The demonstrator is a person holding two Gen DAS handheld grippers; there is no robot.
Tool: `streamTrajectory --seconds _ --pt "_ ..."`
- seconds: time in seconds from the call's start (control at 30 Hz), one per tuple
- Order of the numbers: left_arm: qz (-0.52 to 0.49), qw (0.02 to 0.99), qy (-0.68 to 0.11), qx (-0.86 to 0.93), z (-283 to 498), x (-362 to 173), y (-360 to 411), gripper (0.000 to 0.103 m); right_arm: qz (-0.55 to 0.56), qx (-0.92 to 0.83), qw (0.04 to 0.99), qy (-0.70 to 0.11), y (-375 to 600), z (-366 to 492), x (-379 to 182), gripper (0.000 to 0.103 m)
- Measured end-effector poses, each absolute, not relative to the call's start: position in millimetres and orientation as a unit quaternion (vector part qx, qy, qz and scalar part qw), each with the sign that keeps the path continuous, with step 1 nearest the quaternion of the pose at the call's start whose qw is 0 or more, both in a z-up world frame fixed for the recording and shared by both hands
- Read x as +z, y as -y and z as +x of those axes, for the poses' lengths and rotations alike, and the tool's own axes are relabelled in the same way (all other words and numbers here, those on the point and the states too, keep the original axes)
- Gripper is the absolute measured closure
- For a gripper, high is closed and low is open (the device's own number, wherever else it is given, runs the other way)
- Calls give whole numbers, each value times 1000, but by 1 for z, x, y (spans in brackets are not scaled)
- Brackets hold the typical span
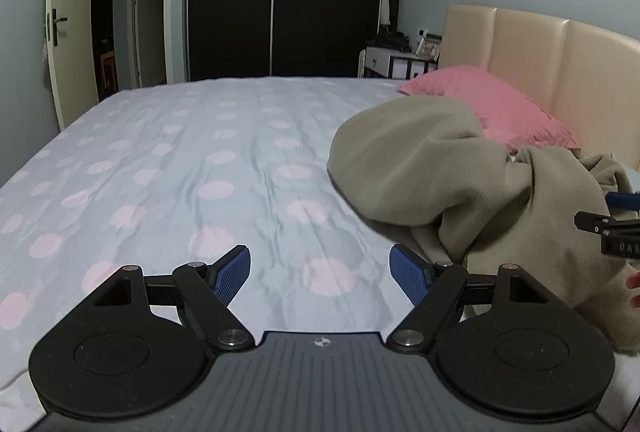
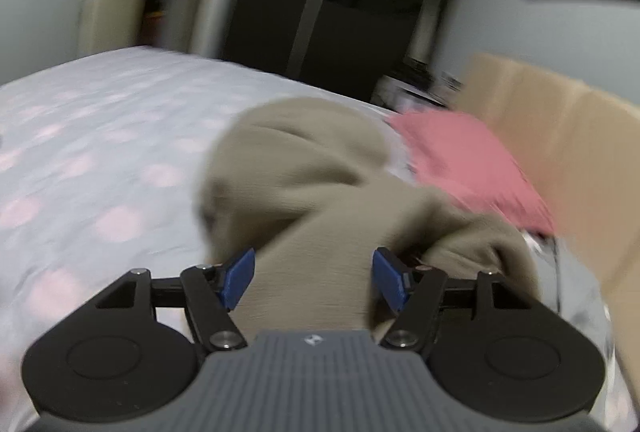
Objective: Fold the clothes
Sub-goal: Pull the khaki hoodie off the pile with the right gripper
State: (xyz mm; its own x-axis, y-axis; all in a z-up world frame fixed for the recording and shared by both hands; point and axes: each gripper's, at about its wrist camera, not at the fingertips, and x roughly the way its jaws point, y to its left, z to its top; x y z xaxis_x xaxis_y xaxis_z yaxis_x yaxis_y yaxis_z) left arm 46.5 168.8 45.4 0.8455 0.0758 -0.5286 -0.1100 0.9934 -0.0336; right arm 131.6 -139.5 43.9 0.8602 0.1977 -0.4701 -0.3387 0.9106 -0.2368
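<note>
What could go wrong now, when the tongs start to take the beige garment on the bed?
The beige garment lies bunched, so the open right tongs may pinch several layers. The open left tongs hover over the bedsheet and may catch it. The pink pillow touches the garment and may be dragged along.

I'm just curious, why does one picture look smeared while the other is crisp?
Right wrist view: motion blur smears the beige garment and pink pillow; only the right gripper stays sharp. Left wrist view: sharp but dim, and the fisheye lens bows the door.
</note>
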Motion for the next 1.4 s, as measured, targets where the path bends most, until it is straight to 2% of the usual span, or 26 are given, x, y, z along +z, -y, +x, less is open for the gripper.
streamTrajectory --seconds 0.2,0.23,0.27,0.3,0.33,0.4,0.5,0.73,1.1,1.4 --pt "-46 954 -293 46 78 32 -158 27 -53 128 946 -293 157 186 24 27" --pt "-45 951 -301 44 84 30 -156 29 -45 134 943 -301 156 191 19 27" --pt "-44 949 -310 42 90 28 -154 36 -37 140 940 -310 155 196 15 27" --pt "-38 947 -316 43 95 26 -151 38 -33 145 936 -319 152 200 12 30" --pt "-36 946 -320 39 99 24 -148 40 -32 144 934 -325 148 200 10 34" --pt "-34 944 -328 28 106 21 -143 40 -33 145 929 -338 141 201 7 71" --pt "-24 943 -332 20 109 21 -134 40 -45 162 924 -344 130 194 9 93" --pt "5 946 -325 5 96 32 -120 40 -102 261 917 -285 108 135 34 94" --pt "52 953 -298 10 39 75 -116 40 -204 421 856 -221 70 8 58 95" --pt "69 953 -296 2 15 82 -114 39 -281 539 763 -217 61 -76 40 94"
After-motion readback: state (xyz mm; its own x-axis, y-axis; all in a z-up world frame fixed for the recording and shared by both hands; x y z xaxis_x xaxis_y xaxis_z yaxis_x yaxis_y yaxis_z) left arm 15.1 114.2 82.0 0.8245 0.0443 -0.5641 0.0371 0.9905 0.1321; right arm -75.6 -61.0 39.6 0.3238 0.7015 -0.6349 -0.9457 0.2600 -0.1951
